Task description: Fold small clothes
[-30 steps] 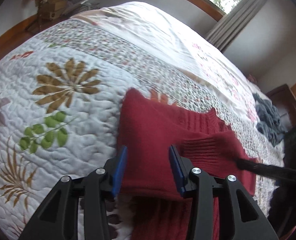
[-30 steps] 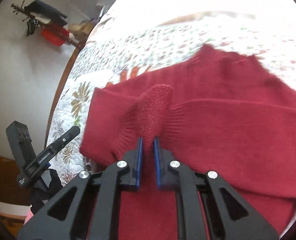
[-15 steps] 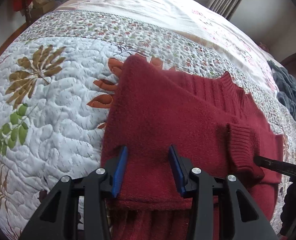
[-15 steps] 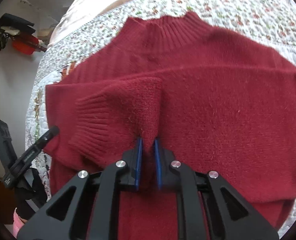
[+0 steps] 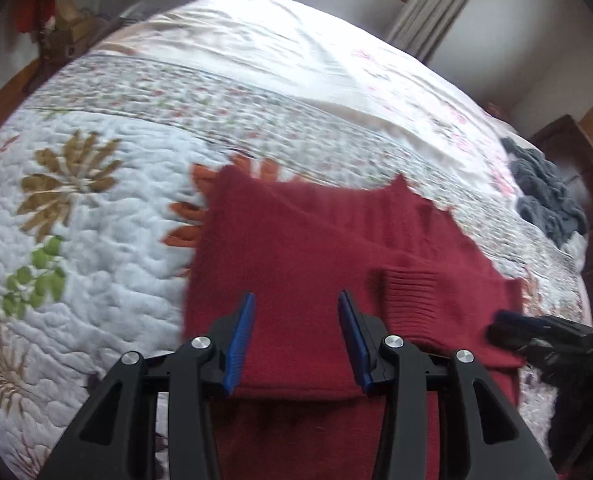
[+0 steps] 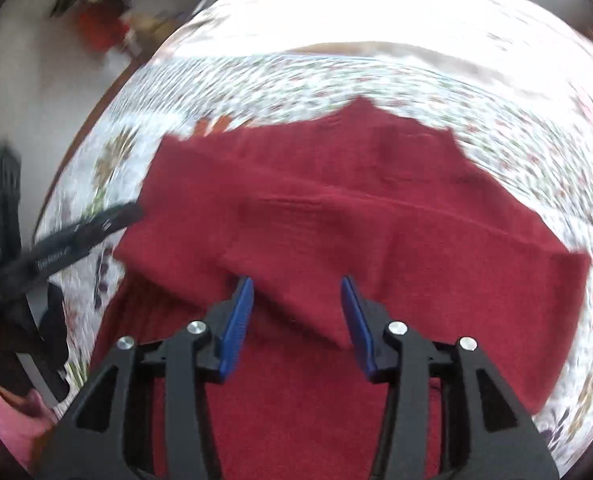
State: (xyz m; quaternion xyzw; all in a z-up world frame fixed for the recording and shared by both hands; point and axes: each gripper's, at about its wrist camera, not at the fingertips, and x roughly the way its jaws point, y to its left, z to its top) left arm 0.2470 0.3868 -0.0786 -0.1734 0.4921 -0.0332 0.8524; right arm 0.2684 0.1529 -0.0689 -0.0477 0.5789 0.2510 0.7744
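A dark red knitted sweater [image 5: 296,248] lies flat on the quilted bed, both sleeves folded across its body. The ribbed cuff [image 5: 412,292] of one sleeve rests on the right part of the chest. My left gripper [image 5: 296,320] stands open above the folded sleeve, nothing between its blue pads. In the right wrist view the same sweater [image 6: 376,220] fills the middle, and my right gripper [image 6: 298,308] is open over the folded sleeve end [image 6: 296,288], which lies loose below it. The right gripper's tip [image 5: 536,330] shows at the right edge of the left view.
The floral quilt [image 5: 96,220] spreads to the left and beyond the sweater. A grey garment [image 5: 544,192] lies crumpled at the far right of the bed. A dark cabinet [image 5: 576,148] stands behind it. The left gripper's finger [image 6: 84,236] shows at left in the right view.
My right gripper has opened and let go of the sleeve, which now lies across the sweater. Both grippers have drawn back and risen a little; the left stayed open.
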